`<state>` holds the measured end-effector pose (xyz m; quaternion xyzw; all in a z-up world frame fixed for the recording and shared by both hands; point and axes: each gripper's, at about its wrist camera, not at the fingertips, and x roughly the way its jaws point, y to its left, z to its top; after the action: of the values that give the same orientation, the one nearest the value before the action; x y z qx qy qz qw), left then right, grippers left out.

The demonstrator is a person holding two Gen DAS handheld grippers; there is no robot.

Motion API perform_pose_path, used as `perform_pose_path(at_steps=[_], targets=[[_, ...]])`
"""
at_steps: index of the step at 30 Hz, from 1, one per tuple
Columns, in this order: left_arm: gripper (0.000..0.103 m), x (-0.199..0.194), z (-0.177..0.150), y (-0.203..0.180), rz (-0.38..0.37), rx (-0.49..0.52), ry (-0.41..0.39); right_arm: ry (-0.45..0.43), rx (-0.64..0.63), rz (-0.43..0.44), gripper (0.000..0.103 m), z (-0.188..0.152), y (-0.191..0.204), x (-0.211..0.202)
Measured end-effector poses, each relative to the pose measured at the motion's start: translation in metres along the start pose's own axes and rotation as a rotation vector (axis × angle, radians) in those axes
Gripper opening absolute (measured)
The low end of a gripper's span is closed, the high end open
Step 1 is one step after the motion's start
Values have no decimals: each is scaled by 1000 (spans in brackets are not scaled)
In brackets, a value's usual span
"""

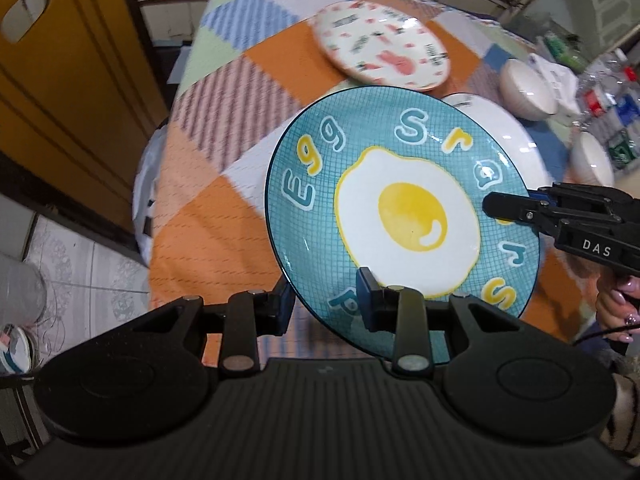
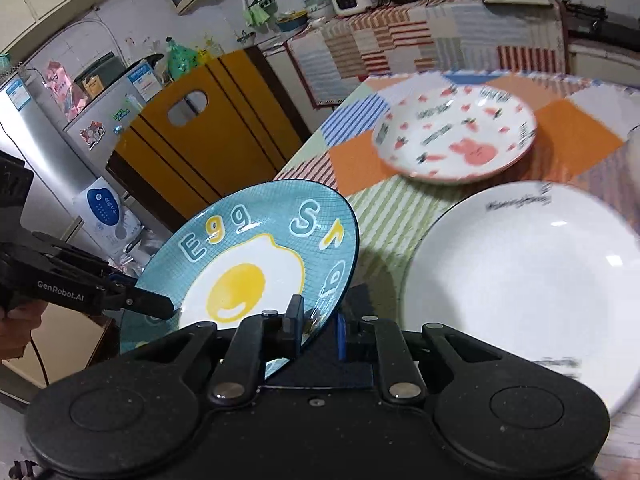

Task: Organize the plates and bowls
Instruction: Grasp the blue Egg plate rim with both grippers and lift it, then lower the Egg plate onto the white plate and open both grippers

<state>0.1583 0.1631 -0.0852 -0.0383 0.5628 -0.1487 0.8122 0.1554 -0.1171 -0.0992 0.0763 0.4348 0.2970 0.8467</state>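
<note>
The blue plate [image 1: 400,216] is off the bench [image 1: 224,216], tilted, pinched at its rim from two sides by the left gripper [image 1: 324,300] and the right gripper [image 1: 490,206], so the space between the hands is filled. Beyond it lies the pink plate [image 1: 380,46]; the white plate [image 2: 520,280] lies just under and beside the blue one's right edge. Two bowls [image 1: 528,88] stand along the bench's right side, with clutter past them. Bare cloth lies open left of the blue plate and between the pink and white plates. A yellow cabinet [image 1: 60,92] stands close by the bench's left edge.
</note>
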Motion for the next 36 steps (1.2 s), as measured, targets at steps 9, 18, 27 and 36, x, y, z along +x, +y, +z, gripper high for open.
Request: perform_pose_path(at_steps=[9, 18, 27, 36], targets=[[31, 3, 28, -62, -60, 101, -18, -73, 62, -98, 20, -3, -24, -68], [31, 49, 57, -106, -85, 175, 5, -98, 171, -189, 20, -18, -73, -90], [31, 98, 66, -118, -62, 190, -44, -76, 260, -234, 21, -31, -110, -74], [31, 119, 67, -123, -61, 176, -25, -56, 282, -295, 21, -35, -120, -56]])
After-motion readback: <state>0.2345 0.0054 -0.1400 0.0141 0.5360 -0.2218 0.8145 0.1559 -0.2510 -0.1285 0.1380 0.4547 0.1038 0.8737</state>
